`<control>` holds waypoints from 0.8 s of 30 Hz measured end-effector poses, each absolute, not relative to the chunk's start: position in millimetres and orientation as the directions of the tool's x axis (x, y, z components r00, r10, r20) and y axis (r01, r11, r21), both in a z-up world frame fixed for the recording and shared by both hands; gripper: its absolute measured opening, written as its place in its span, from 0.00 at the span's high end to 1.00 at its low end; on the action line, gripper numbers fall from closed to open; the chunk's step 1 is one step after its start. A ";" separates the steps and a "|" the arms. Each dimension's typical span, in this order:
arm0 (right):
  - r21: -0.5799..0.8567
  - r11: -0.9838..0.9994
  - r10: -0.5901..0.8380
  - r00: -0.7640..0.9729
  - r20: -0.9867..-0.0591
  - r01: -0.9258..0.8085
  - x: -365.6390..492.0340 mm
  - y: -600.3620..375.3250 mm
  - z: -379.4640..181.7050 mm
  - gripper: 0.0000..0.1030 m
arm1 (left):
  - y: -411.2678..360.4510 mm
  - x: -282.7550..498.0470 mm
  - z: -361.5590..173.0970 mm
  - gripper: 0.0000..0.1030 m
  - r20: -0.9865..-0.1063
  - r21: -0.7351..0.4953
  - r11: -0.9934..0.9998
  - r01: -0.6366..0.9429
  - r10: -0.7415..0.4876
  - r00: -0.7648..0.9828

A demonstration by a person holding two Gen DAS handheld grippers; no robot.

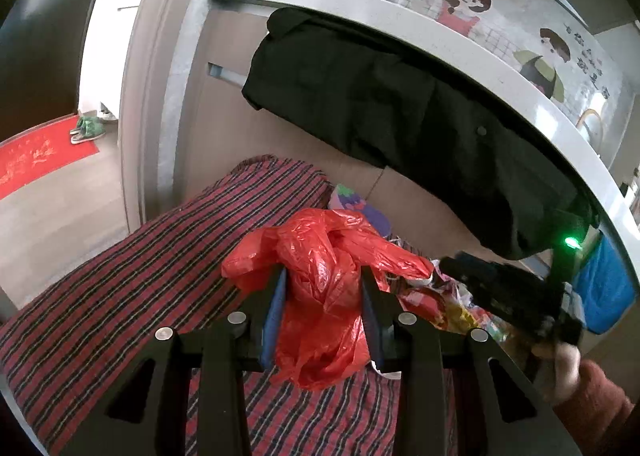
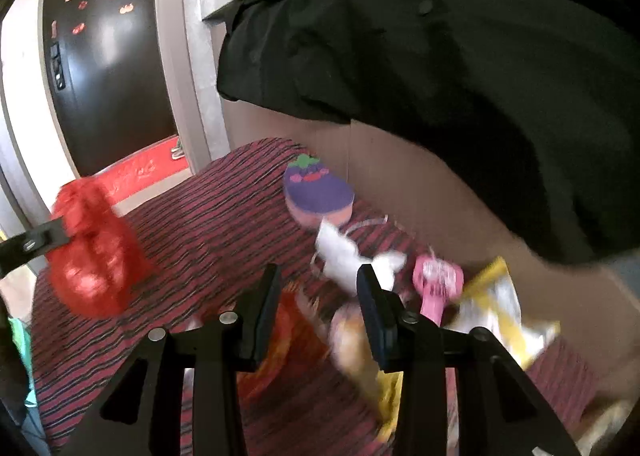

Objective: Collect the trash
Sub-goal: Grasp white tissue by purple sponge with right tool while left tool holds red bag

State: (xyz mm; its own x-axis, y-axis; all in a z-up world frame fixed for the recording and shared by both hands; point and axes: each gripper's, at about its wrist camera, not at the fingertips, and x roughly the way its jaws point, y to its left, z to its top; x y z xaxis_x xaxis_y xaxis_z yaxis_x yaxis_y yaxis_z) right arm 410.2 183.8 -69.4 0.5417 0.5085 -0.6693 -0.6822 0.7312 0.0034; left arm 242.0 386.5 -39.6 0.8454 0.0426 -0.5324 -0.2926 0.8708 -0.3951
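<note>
Red plastic bag (image 1: 320,296) clamped in left claw (image 1: 324,280), lifted above striped bed cover (image 1: 140,276); right claw (image 2: 318,280) apart over scattered wrappers (image 2: 500,308).

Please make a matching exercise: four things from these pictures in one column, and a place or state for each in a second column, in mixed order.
Things:
1. crumpled red plastic bag
2. black fabric coat
3. purple eggplant-shaped cushion
4. small pink plastic toy

Places or states:
A. hangs over the grey rail
B. lies on the striped bedcover, near the wall
C. gripped between the left tongs
D. lies beside the yellow and white wrapper

Pairs: 1-C, 2-A, 3-B, 4-D
</note>
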 end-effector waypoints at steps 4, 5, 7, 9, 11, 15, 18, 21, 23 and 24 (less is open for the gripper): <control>-0.040 0.713 0.479 0.527 -0.703 -0.700 442.9 197.0 -82.6 0.66 | 389.4 247.4 -39.7 0.65 -0.528 -0.391 0.873 -0.293 0.048 0.848; -0.023 0.705 0.480 0.500 -0.721 -0.709 451.0 200.3 -87.9 0.66 | 389.3 249.2 -40.0 0.65 -0.528 -0.390 0.873 -0.293 0.049 0.848; 0.006 0.698 0.474 0.456 -0.753 -0.716 462.6 206.2 -98.5 0.66 | 390.0 253.1 -39.7 0.65 -0.527 -0.392 0.873 -0.291 0.046 0.848; 0.002 0.692 0.454 0.432 -0.779 -0.722 473.6 213.6 -109.9 0.66 | 390.1 255.1 -39.7 0.65 -0.526 -0.390 0.874 -0.289 0.046 0.849; 0.003 0.691 0.441 0.418 -0.795 -0.723 480.0 216.9 -117.6 0.66 | 390.0 257.0 -39.7 0.65 -0.526 -0.386 0.877 -0.287 0.047 0.849; -0.002 0.710 0.404 0.410 -0.818 -0.704 490.9 217.5 -124.7 0.66 | 389.9 261.3 -42.9 0.65 -0.537 -0.386 0.873 -0.297 0.050 0.842; 0.010 0.724 0.399 0.407 -0.822 -0.690 493.4 212.9 -124.2 0.71 | 388.7 265.1 -44.0 0.65 -0.541 -0.391 0.871 -0.299 0.046 0.840; 0.005 0.744 0.401 0.440 -0.803 -0.668 488.6 204.1 -117.9 0.88 | 383.5 267.0 -40.9 0.65 -0.538 -0.388 0.874 -0.292 0.042 0.842; 0.028 0.750 0.432 0.458 -0.777 -0.660 484.5 194.8 -110.0 0.92 | 381.2 267.6 -37.6 0.65 -0.533 -0.385 0.878 -0.284 0.040 0.845; 0.037 0.752 0.444 0.465 -0.766 -0.658 482.0 190.9 -105.4 0.92 | 380.3 268.0 -36.1 0.65 -0.531 -0.383 0.880 -0.282 0.039 0.846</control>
State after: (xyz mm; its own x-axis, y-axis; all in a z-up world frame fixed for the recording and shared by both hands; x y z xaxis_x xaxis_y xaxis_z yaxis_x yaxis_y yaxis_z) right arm 482.0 190.9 -105.4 0.4652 0.4444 -0.7656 -0.6576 0.7525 0.0372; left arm 268.0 380.3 -36.1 0.8464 0.0394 -0.5311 -0.2815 0.8797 -0.3833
